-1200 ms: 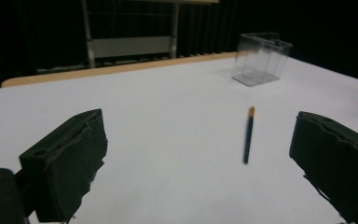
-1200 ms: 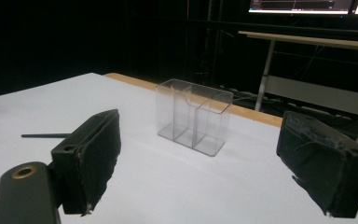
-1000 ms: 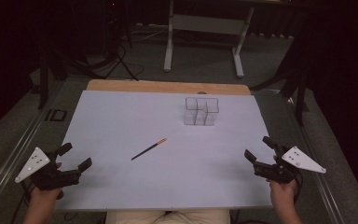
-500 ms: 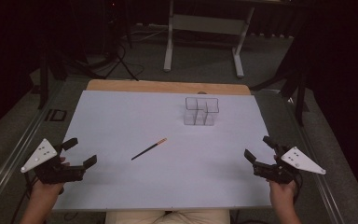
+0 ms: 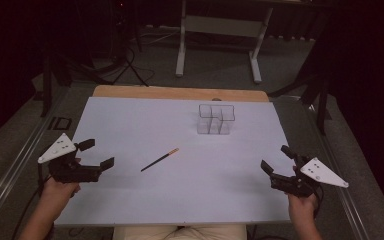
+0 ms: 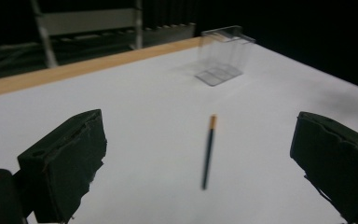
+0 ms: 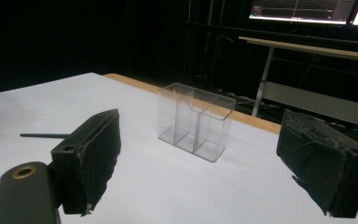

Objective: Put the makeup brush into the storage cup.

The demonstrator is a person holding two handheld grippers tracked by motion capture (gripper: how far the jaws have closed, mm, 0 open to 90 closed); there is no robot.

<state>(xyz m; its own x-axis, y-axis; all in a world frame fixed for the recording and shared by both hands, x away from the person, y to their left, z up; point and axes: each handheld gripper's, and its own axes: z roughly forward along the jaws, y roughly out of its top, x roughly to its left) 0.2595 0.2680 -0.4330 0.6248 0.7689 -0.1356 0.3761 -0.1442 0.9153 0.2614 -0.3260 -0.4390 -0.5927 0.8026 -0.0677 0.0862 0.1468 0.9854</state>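
A dark pencil (image 5: 159, 160) with an orange end lies flat near the middle of the white table (image 5: 130, 120); in the left gripper view the pencil (image 6: 208, 151) lies straight ahead between the jaws. A clear plastic organiser (image 5: 216, 118) with compartments stands upright toward the far side, seen also as the organiser (image 7: 196, 121) and the organiser (image 6: 223, 53). My left gripper (image 5: 96, 154) hovers open at the table's left edge, empty. My right gripper (image 5: 277, 159) is open at the right edge, empty, facing the organiser.
A wooden strip (image 5: 180, 93) runs along the table's far edge. Beyond it stands a grey metal stand (image 5: 220, 30) on the floor. Dark floor and cables surround the table. A monitor (image 7: 303, 9) glows at the back in the right gripper view.
My left gripper has moved right and forward, over the table's left edge and closer to the pencil. The right gripper, pencil and organiser have stayed put.
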